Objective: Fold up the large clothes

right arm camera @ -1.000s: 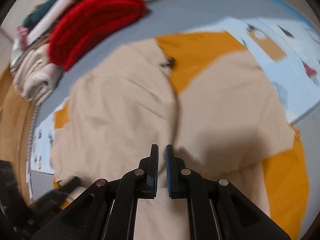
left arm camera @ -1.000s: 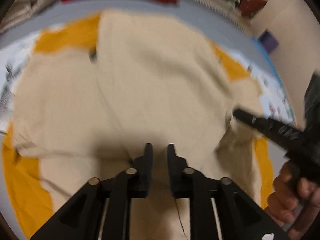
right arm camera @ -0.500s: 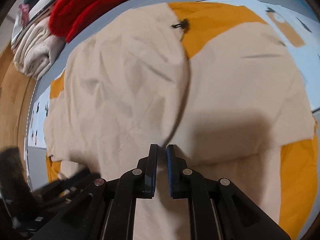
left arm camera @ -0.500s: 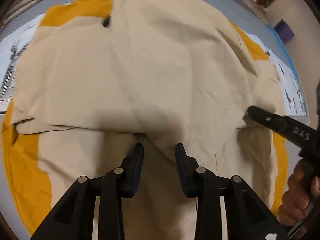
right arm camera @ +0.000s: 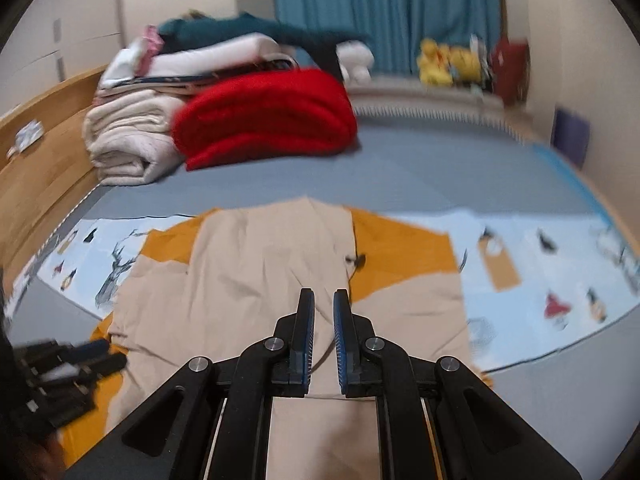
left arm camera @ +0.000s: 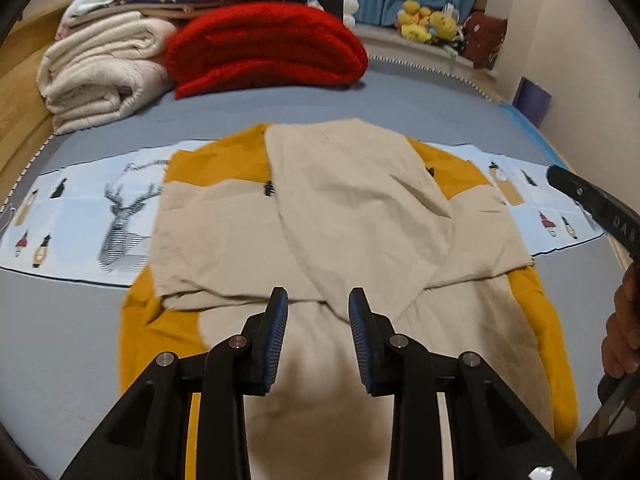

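A beige and mustard-yellow garment (left arm camera: 352, 216) lies flat on the grey bed, partly folded, with a beige panel laid over its middle. It also shows in the right wrist view (right arm camera: 272, 280). My left gripper (left arm camera: 318, 312) is open and empty, raised above the garment's near part. My right gripper (right arm camera: 324, 312) is open by a narrow gap and empty, above the garment's middle. The right gripper also shows at the right edge of the left wrist view (left arm camera: 592, 204). The left gripper shows blurred at the lower left of the right wrist view (right arm camera: 72, 364).
A red folded blanket (left arm camera: 264, 48) and a stack of cream bedding (left arm camera: 100, 68) sit at the back left. A light blue printed cloth (left arm camera: 92, 212) lies under the garment. A wooden bed frame (right arm camera: 40, 160) runs along the left. Soft toys (left arm camera: 428, 24) are at the back.
Both grippers have pulled back and up from the garment, so the whole bed shows now. The left jaws have opened wider and the right jaws have opened slightly.
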{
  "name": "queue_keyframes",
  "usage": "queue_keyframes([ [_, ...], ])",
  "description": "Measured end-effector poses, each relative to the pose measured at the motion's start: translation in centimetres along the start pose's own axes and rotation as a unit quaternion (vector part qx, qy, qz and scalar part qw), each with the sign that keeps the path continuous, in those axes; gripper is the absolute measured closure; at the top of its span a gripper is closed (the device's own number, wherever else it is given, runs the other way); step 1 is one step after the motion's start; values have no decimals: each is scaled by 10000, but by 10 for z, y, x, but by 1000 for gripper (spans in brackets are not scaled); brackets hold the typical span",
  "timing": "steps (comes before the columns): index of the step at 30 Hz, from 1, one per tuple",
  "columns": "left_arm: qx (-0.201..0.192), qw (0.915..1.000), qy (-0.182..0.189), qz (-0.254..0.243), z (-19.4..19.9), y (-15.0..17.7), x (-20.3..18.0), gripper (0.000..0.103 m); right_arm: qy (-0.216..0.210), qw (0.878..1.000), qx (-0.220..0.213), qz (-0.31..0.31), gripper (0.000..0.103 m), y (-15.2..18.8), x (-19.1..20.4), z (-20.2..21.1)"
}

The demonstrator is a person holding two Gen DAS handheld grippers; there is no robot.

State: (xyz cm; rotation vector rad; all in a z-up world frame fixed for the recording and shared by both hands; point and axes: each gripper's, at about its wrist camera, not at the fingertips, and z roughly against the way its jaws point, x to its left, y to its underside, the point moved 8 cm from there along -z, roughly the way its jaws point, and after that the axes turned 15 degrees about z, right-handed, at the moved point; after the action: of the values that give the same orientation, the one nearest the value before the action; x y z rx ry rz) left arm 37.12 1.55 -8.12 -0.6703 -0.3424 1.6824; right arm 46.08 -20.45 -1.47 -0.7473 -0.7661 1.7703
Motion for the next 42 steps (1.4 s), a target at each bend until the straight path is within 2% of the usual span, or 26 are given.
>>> queue_keyframes([
  [3, -196, 9998, -71, -29, 28, 8, 19, 75, 73, 9997, -98, 205, 92, 13, 8, 30],
  [6, -244, 9996, -109, -117, 50, 19, 41, 75, -220, 9997, 106, 5, 91, 37, 8, 52],
  [8, -160, 9997, -105, -152, 66, 28, 56, 75, -247, 9993, 268, -77, 85, 54, 0, 67],
  [9, -133, 9998, -54, -142, 74, 33, 63, 75, -200, 9992, 328, -143, 80, 63, -9, 79],
  [11, -143, 9998, 20, -118, 95, 42, 84, 74, -112, 9989, 384, -237, 41, 79, -25, 99],
  [13, -204, 9996, -98, -190, 111, 54, 111, 73, -62, 9987, 389, -309, 29, 92, -39, 114],
  [16, -142, 9991, -374, -122, 118, 78, 156, 73, -3, 9966, 608, -561, 29, 125, -61, 134],
  [18, 389, 9974, -561, 237, 105, 97, 189, 74, 39, 9944, 792, -693, 29, 150, -70, 139],
  [21, 1090, 9886, -208, 1019, 86, 113, 215, 74, 94, 9881, 1188, -973, 30, 190, -82, 139],
  [22, 1337, 9835, -171, 1210, 79, 121, 222, 74, 44, 9846, 1356, -1102, 34, 202, -84, 135],
  [23, 1514, 9802, -220, 1259, 74, 128, 227, 74, 2, 9819, 1489, -1172, 43, 212, -86, 132],
  [26, 1905, 9725, -211, 1321, 66, 147, 233, 74, -39, 9732, 1965, -1195, 50, 244, -90, 123],
  [30, 2367, 9601, -471, 1413, 55, 172, 247, 70, -407, 9502, 2626, -1626, 50, 292, -96, 114],
  [33, 2612, 9528, -404, 1492, 51, 183, 250, 67, -555, 9324, 3035, -1883, 50, 322, -97, 109],
  [36, 2758, 9500, -384, 1411, 47, 189, 246, 63, -800, 9161, 3312, -2114, 50, 344, -94, 103],
  [40, 2964, 9468, -337, 1211, 36, 194, 238, 62, -966, 9059, 3505, -2171, 50, 354, -87, 99],
  [42, 3055, 9458, -429, 1015, 30, 197, 237, 62, -1007, 9060, 3578, -2028, 49, 355, -81, 97],
])
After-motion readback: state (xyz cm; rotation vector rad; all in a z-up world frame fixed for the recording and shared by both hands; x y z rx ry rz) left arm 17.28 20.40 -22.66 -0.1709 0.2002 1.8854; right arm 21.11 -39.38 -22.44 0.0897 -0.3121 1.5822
